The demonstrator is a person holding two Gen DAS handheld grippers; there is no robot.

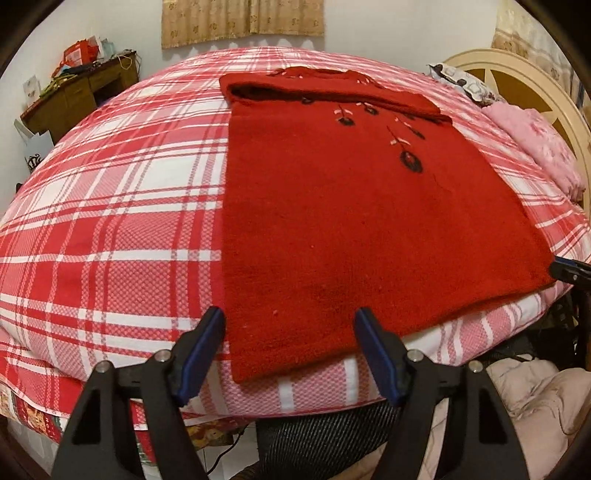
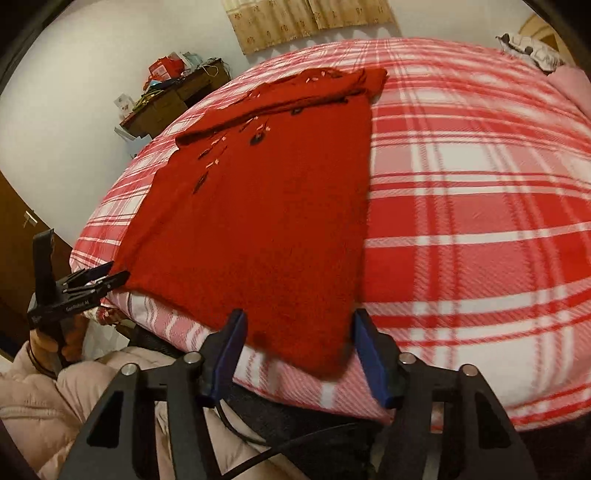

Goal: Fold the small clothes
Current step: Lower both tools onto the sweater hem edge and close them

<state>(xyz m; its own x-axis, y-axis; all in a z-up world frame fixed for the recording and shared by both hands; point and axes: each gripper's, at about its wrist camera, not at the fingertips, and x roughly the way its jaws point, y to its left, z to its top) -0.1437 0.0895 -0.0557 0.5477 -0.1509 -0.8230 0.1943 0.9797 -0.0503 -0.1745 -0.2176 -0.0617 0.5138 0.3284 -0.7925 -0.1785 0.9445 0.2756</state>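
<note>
A red knit sweater (image 1: 343, 206) with dark embroidered flowers lies flat on the red-and-white plaid bed (image 1: 110, 206), its sleeves folded across the top and its hem hanging over the near edge. My left gripper (image 1: 290, 325) is open, its jaws either side of the hem's left corner. My right gripper (image 2: 297, 328) is open, its jaws either side of the hem's right corner of the sweater (image 2: 266, 221). The left gripper also shows in the right wrist view (image 2: 110, 275) at the sweater's far-left corner. The right gripper's tip shows in the left wrist view (image 1: 570, 271).
A wooden desk (image 1: 74, 96) with clutter stands at the back left. A cream headboard (image 1: 517, 74), a pink blanket (image 1: 539, 144) and a patterned pillow (image 1: 465, 83) are at the right. Curtain (image 1: 240, 18) on the back wall. A beige padded jacket (image 2: 44, 398) is below the bed edge.
</note>
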